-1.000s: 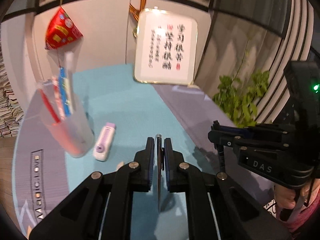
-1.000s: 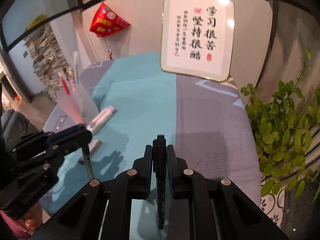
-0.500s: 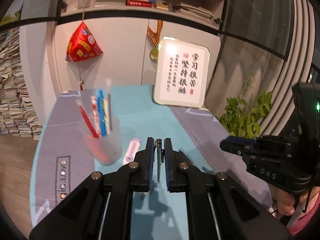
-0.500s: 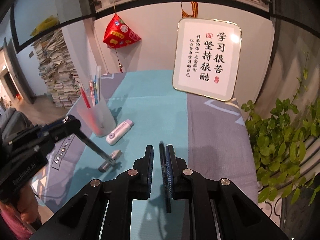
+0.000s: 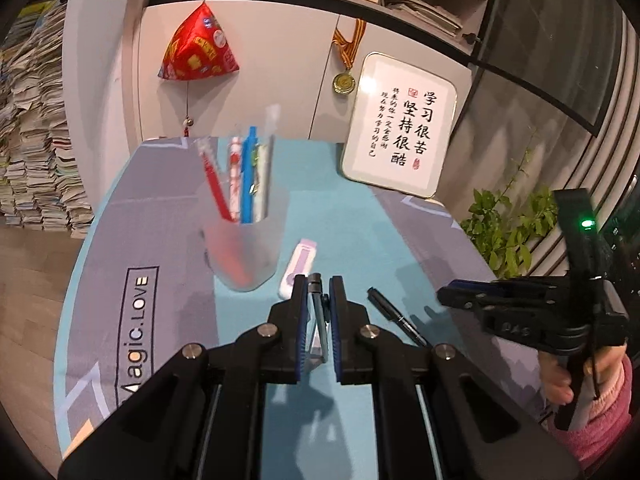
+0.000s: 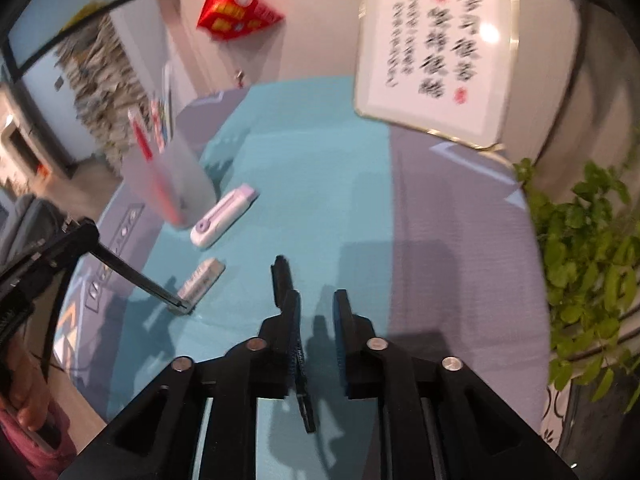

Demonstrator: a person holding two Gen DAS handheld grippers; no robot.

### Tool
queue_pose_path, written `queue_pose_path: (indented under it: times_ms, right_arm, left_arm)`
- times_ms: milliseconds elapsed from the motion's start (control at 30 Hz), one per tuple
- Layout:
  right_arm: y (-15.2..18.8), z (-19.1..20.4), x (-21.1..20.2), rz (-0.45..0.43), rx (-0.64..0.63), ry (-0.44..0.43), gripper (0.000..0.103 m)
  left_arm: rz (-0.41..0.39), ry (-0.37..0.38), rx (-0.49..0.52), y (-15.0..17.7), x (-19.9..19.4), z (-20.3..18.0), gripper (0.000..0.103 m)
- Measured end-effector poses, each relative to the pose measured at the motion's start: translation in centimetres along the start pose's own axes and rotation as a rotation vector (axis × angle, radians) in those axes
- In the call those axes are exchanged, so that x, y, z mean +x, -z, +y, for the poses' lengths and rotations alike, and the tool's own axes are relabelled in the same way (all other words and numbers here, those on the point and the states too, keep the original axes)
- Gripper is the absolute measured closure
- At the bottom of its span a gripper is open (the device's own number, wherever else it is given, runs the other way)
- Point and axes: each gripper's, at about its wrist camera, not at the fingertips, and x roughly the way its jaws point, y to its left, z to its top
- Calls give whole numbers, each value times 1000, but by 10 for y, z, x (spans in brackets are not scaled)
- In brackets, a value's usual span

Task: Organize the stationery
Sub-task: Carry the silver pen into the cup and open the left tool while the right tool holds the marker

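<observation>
I counted four pens in one frosted cup (image 5: 244,248), one black pen (image 5: 394,316) lying released as my right tongs (image 6: 316,308) opened, left tongs (image 5: 319,298) clamped on one thin pen (image 5: 318,312), correction tape (image 5: 298,266) nearby.

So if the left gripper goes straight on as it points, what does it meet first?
Likely the white-and-purple correction tape, just ahead of the left gripper and slightly left of its line. Depth is unclear: its slim pen could touch the teal mat first.
</observation>
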Motion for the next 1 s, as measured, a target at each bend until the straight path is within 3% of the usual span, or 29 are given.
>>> queue_pose_path:
  times_ms: [33, 100, 367, 400, 433, 500, 567, 733, 1000]
  right_arm:
    - [-1, 4, 8, 16, -17, -4, 71]
    - [-4, 9, 19, 30, -37, -5, 66]
    - [-14, 37, 58, 102, -159, 64, 66]
    - [-15, 39, 61, 111, -168, 75, 71]
    - [-15, 41, 64, 122, -182, 84, 84]
    - [-15, 46, 62, 119, -207, 93, 88]
    - [-15, 52, 57, 95, -235, 113, 88]
    - [-18, 50, 9, -46, -188, 58, 88]
    - [-26, 53, -53, -204, -129, 10, 88]
  left_arm:
    - [2, -2, -7, 1, 1, 2, 94]
    - [2, 2, -18, 1, 1, 5, 95]
    - [-16, 12, -26, -3, -2, 9, 95]
    - [-15, 13, -23, -3, -2, 9, 95]
    - [-14, 13, -22, -3, -2, 10, 95]
    - [-11, 14, -23, -4, -1, 11, 95]
    - [-9, 13, -25, -4, -1, 12, 95]
    - [-17, 6, -21, -6, -6, 13, 95]
    - [-91, -13, 5, -24, -27, 12, 95]
